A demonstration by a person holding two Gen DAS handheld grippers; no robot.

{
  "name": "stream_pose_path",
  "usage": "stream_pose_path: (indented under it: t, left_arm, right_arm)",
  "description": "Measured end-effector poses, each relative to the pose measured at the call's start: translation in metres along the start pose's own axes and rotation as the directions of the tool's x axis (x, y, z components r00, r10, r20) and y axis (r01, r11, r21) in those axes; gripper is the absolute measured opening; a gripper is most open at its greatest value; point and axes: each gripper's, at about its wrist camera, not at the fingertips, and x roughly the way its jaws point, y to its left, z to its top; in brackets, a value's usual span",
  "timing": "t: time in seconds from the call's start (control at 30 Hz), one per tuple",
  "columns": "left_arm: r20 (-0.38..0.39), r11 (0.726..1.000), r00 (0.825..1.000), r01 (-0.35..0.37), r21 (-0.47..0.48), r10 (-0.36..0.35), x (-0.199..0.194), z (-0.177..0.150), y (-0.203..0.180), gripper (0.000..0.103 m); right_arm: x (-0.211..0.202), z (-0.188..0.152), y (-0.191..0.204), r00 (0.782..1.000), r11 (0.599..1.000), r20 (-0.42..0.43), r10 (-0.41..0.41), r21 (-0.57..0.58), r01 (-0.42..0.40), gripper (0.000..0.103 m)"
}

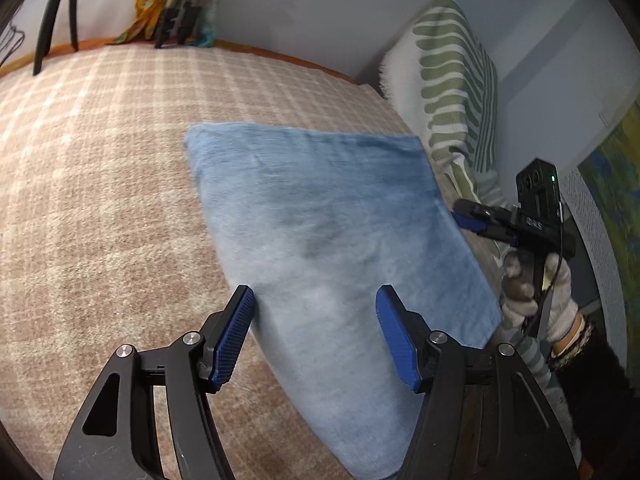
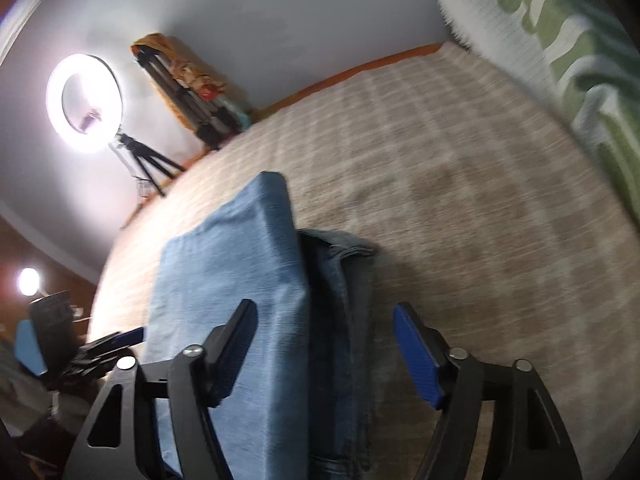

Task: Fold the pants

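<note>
The light blue denim pants [image 1: 320, 220] lie folded in a flat stack on the checked beige bed cover [image 1: 100, 184]. My left gripper [image 1: 316, 320] is open and empty, hovering over the stack's near end. My right gripper [image 2: 324, 340] is open and empty above the stack's right edge, where several denim layers [image 2: 340, 280] show. The right gripper also shows in the left wrist view [image 1: 468, 216] at the pants' right side. The left gripper shows at the left edge of the right wrist view [image 2: 120, 340].
A green-and-white striped pillow [image 1: 456, 72] leans on the wall at the bed's right. A lit ring light on a tripod [image 2: 84, 104] and a pile of folded tripods and orange cloth [image 1: 176, 4] stand at the far edge.
</note>
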Motion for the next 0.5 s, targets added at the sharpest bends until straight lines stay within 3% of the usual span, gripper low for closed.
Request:
stream_pose_path:
  t: [0.13, 0.5]
  left_arm:
    - [-0.007, 0.997, 0.999, 0.033, -0.067, -0.034, 0.003, 0.004, 0.012, 0.063]
    - [-0.058, 0.991, 0.996, 0.064, -0.114, -0.071, 0.019, 0.007, 0.020, 0.063]
  right_arm:
    - [0.014, -0.003, -0.007, 0.992, 0.993, -0.034, 0.119, 0.019, -0.118, 0.085]
    - [0.032, -0.010, -0.007, 0.979, 0.981, -0.068, 0.191, -0.017, -0.193, 0.088]
